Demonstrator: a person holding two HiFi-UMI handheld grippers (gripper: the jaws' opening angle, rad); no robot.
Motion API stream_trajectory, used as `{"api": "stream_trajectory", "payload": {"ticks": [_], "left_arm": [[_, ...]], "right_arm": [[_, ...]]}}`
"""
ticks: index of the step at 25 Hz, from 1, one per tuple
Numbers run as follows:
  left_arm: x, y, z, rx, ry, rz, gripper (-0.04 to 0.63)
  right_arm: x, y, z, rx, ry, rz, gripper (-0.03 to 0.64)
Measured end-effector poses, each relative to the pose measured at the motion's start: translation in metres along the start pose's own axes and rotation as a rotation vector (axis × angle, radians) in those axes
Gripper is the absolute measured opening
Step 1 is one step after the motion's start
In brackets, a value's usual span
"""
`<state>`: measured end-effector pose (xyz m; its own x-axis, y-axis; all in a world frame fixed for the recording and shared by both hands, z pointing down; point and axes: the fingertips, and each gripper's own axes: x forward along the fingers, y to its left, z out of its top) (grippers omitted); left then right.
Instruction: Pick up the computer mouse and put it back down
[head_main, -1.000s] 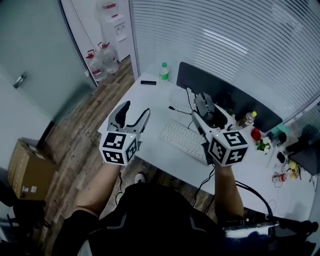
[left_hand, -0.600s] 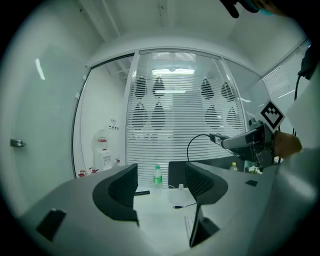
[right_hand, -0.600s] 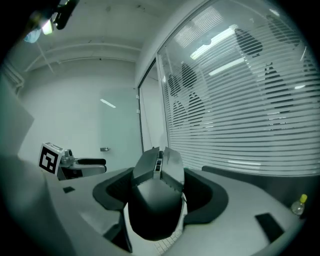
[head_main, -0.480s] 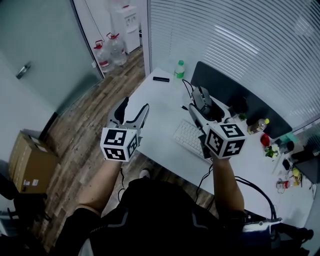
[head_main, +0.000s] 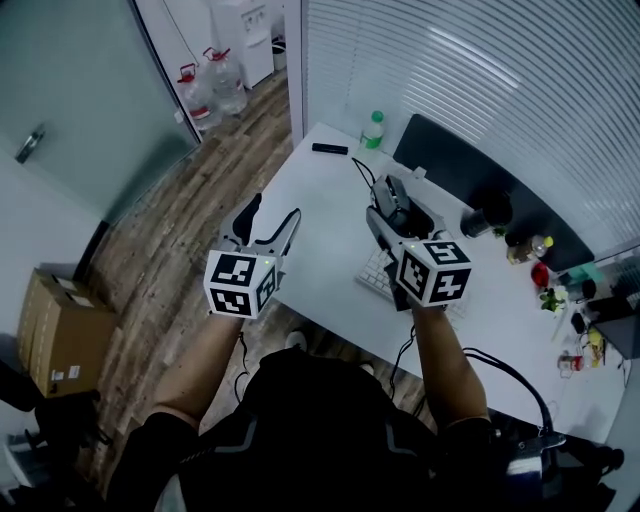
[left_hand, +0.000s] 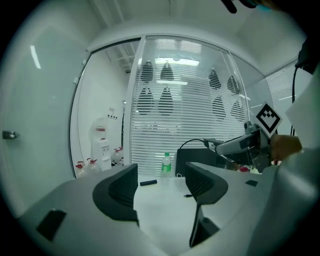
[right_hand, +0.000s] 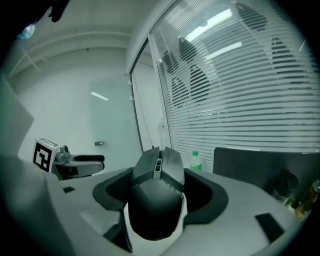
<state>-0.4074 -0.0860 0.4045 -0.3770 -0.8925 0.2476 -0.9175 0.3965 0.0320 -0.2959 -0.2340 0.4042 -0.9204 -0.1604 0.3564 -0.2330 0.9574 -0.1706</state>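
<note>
The dark grey, angular computer mouse (right_hand: 156, 192) sits clamped between jaws, top side up, nose toward twelve o'clock in the right gripper view.

Head view: keyboard (head_main: 373, 277) mostly hidden behind right tool (head_main: 397, 208); only a corner shows. Computer mouse (head_main: 398, 192) flanks covered by the jaws. Clutter (head_main: 560, 300) at far end of surface (head_main: 320, 250) too small to identify. Slim black object (head_main: 329, 149), kind unclear. Water dispenser (head_main: 248, 30) cut by top edge. Right gripper view: computer mouse hides the surface ahead.
</note>
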Motion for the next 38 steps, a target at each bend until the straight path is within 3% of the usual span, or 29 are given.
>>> {"api": "stream_trajectory", "payload": {"ticks": [12,21,28,38], "left_arm": [[0.056,0.032,-0.098,0.0,0.224,-0.099,0.308],[0.088,0.041,-0.177,-0.003,0.356,-0.168,0.308],[0.116,0.054,-0.213,-0.022,0.391,-0.146,0.308],[0.143,0.049,-0.262,-0.02,0.492,-0.143,0.308]], "right_arm": [[0.095,-0.004,-0.095,0.077,0.18,-0.047,0.296],[0.154,-0.016,-0.192,0.196,0.355,-0.169,0.296],[0.171,-0.032,-0.24,0.26,0.422,-0.294,0.296],[0.182,-0.041,-0.271,0.267,0.471,-0.34,0.296]]}}
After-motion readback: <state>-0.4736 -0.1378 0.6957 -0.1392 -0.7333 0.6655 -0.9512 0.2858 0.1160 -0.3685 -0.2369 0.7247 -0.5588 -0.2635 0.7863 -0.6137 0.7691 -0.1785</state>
